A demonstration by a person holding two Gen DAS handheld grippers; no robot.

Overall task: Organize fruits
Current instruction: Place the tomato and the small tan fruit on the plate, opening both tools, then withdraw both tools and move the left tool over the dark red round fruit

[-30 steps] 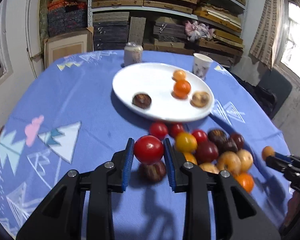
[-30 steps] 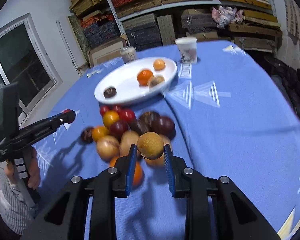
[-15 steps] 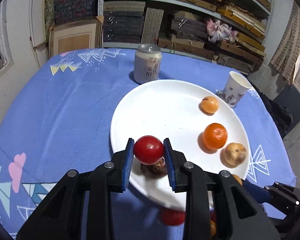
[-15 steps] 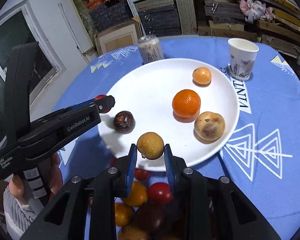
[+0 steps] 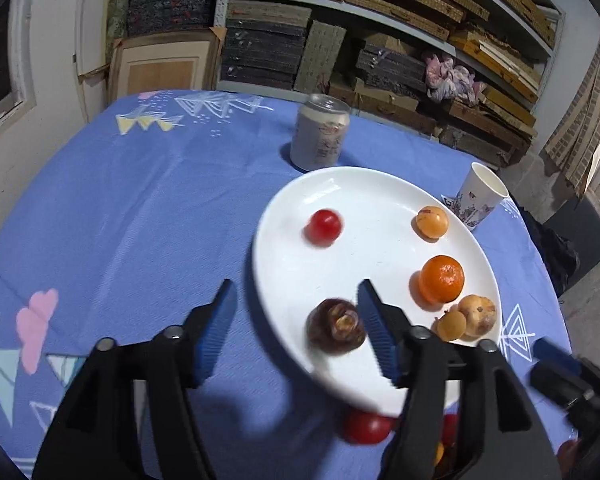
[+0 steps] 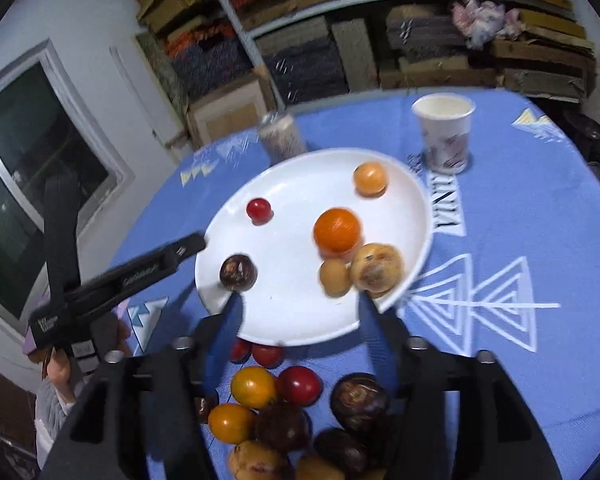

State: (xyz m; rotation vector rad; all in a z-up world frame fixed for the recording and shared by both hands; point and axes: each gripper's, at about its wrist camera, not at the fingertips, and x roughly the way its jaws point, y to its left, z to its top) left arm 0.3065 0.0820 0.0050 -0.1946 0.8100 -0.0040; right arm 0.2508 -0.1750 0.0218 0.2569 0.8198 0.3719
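1. Hovering above the white plate (image 6: 416, 216), the left gripper (image 5: 294, 322) and right gripper (image 6: 298, 322) have just been opening; nothing sits between either's jaws.
2. The unsorted fruit pile (image 6: 296, 412) lies on the table (image 6: 540, 360) under the right gripper, the nearer one.

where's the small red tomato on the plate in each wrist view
Left wrist view: the red tomato lies on the upper left part of the white plate, above the left gripper.
Right wrist view: the red tomato lies on the plate's left side, upper left of the orange.
Shared landmark: the paper cup beyond the plate's right rim.
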